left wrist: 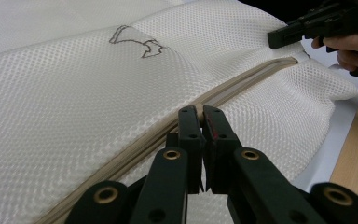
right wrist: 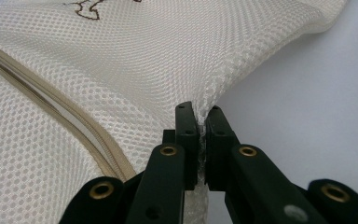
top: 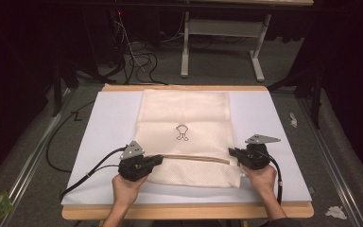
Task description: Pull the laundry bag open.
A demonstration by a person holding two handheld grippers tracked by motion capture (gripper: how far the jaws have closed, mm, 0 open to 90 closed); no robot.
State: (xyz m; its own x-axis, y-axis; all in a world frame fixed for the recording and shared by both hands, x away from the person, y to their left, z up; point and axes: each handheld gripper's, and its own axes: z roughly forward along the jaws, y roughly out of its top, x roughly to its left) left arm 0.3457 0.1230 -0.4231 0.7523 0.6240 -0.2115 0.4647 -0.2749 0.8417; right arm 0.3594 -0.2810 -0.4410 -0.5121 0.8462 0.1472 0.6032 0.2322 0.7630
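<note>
Left gripper [left wrist: 203,112] clenched on beige zipper [left wrist: 242,81] of cream mesh laundry bag [top: 184,118]; right gripper [right wrist: 203,114] pinches bag's right edge. Next: likely slide zipper along.

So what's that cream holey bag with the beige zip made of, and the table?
The cream mesh bag looks like soft woven netting, matt: tiny regular holes. Its beige zip seems cloth tape. The table edge looks like pale wood under a smooth white sheet.
</note>
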